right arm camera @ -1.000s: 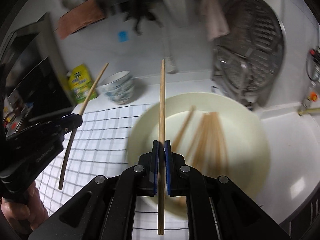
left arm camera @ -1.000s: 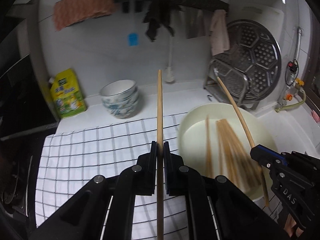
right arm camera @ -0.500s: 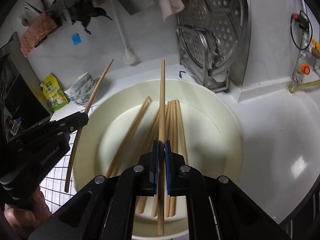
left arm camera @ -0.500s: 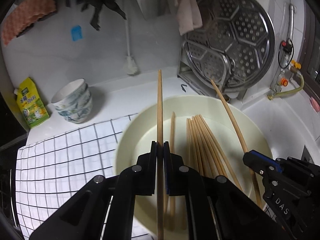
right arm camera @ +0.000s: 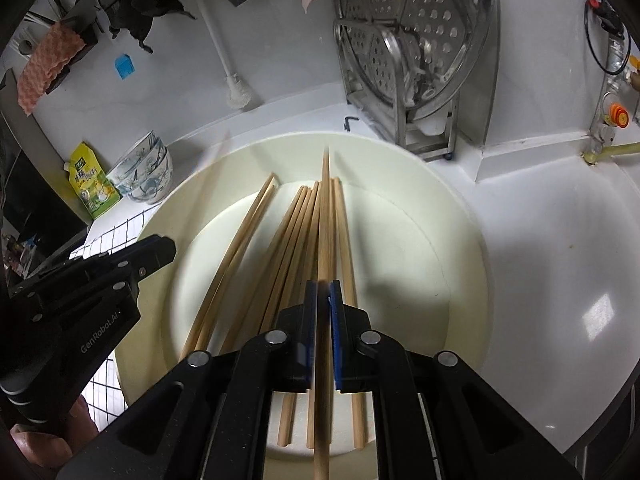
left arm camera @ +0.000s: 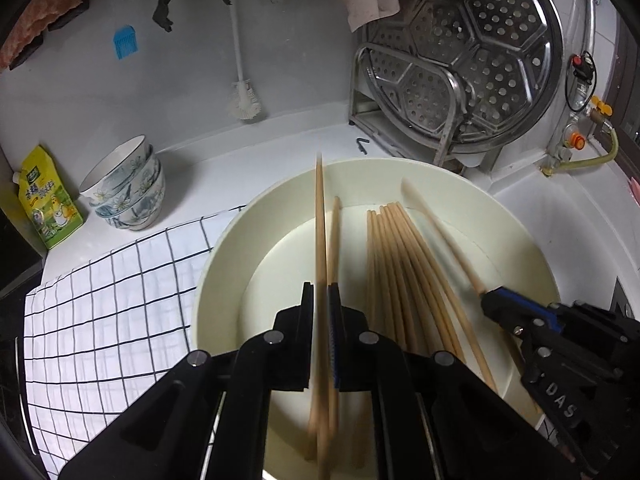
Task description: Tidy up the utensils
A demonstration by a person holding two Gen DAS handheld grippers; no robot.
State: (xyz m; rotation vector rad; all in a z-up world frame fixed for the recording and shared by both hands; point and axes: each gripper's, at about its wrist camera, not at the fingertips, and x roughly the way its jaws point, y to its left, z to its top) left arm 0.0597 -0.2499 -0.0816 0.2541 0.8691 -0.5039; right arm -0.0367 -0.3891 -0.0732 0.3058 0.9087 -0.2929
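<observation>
A wide cream basin [left arm camera: 500, 216] holds several wooden chopsticks [left arm camera: 400, 264] lying side by side. My left gripper [left arm camera: 320, 292] hangs over the basin's left half. Its jaws are opening, and a blurred chopstick [left arm camera: 320, 220] stands loose between them. My right gripper [right arm camera: 322, 286] is above the chopstick bundle [right arm camera: 288, 240], also opening. Its chopstick [right arm camera: 326, 208] shows small gaps to both pads. Each gripper appears in the other's view: the right gripper [left arm camera: 492, 300] at lower right, the left gripper [right arm camera: 164, 244] at left, held by a hand.
A checked cloth [left arm camera: 100, 300] lies left of the basin. Behind it stand stacked patterned bowls [left arm camera: 128, 188] and a yellow pouch [left arm camera: 44, 204]. A perforated steel steamer tray on a rack [left arm camera: 460, 72] rises behind the basin. A white sink [right arm camera: 560, 260] is to the right.
Both grippers moved from over the cloth to over the basin and came lower. Their jaws, clamped on a chopstick each before, have parted slightly and the chopsticks now look blurred.
</observation>
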